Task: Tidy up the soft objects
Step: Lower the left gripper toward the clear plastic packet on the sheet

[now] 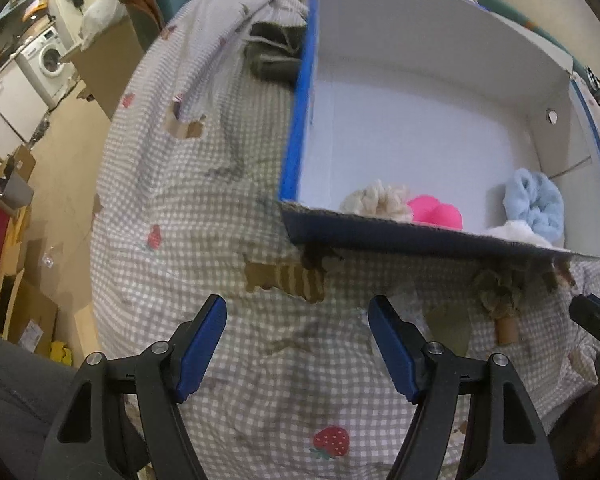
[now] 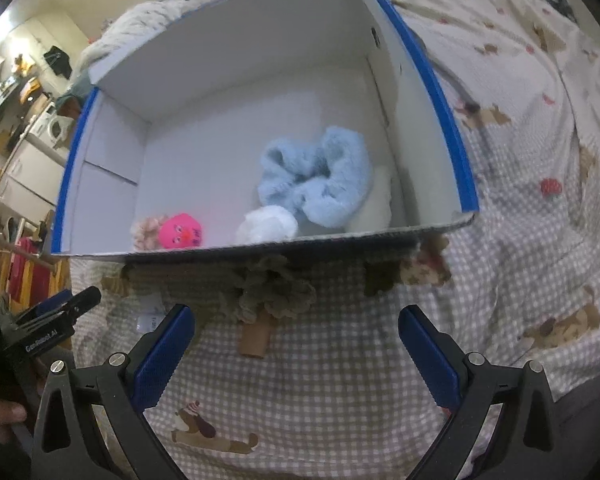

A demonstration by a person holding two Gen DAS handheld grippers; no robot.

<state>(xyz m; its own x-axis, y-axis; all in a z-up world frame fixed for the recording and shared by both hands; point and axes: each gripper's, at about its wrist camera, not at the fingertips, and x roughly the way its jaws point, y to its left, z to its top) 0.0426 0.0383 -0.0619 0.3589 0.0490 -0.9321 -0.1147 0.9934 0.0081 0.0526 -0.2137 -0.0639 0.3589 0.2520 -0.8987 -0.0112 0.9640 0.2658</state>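
Left gripper (image 2: 56,312) label perhaps "GenRobot.AI"; agape, empty. Right gripper (image 2: 296,344) likewise agape, empty.

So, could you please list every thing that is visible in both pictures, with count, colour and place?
Box: one, white inside, blue edges, on the bed.
Fluffy item: one, light blue, in the box, near right.
White item: one, beside the blue one.
Pink toy: one, near left corner of the box.
Cream item: one, left of the pink toy.
Brown yarn toy: one, on the bedcover before the box.
Bedcover: one, grey-white checked.
Left gripper: open, empty.
Right gripper: open, empty.
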